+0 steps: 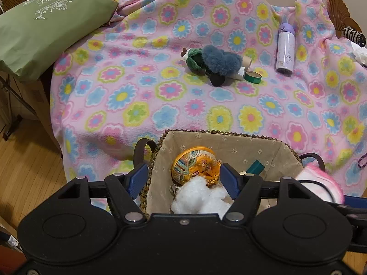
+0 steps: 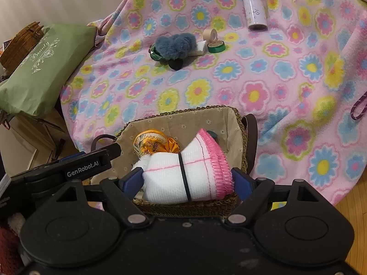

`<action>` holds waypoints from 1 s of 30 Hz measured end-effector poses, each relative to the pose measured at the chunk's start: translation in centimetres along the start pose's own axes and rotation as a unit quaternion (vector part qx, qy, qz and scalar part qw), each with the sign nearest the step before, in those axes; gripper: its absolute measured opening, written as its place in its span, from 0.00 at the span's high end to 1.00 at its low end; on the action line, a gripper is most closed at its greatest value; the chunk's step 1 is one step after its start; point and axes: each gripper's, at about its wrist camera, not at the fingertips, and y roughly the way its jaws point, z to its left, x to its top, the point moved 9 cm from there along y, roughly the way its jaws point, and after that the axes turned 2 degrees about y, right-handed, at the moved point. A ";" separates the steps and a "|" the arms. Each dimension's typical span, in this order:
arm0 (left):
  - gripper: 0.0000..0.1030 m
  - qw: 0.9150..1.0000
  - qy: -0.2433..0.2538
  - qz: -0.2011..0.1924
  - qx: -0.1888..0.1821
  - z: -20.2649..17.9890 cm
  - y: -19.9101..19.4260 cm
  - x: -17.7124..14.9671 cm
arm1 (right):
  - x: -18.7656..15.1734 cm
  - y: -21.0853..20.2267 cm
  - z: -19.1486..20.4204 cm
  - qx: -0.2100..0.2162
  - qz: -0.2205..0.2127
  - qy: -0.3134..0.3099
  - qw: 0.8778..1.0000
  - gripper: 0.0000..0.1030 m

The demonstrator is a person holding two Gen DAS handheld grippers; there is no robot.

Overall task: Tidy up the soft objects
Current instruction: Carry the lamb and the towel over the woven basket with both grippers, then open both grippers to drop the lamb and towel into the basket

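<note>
**Both tongs angled down over the lined basket**

The right tongs (image 2: 187, 180) tilt downward and grip a rolled white cloth with pink trim (image 2: 183, 174) by its two ends, low in the frame over the basket (image 2: 183, 116). The left tongs (image 1: 181, 178) slant down likewise, jaws apart and gripping nothing, above white fluff (image 1: 197, 197) and an orange pouch (image 1: 195, 165) inside the basket. Further up, a blue fuzzy toy (image 1: 220, 60), green tape (image 1: 253, 77) and a lilac bottle (image 1: 285, 50) lie on the flowered blanket (image 1: 142, 80).
</note>
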 end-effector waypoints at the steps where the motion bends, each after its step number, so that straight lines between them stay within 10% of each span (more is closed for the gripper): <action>1: 0.37 1.000 0.000 0.000 0.000 0.0 0.0 0.0 | 0.0 -0.1 0.0 0.000 -0.002 -0.001 1.000 0.18; 30: 0.26 1.000 0.003 0.001 0.004 0.0 -0.1 -0.2 | 0.0 -0.4 -0.2 -0.005 -0.008 -0.006 1.000 0.17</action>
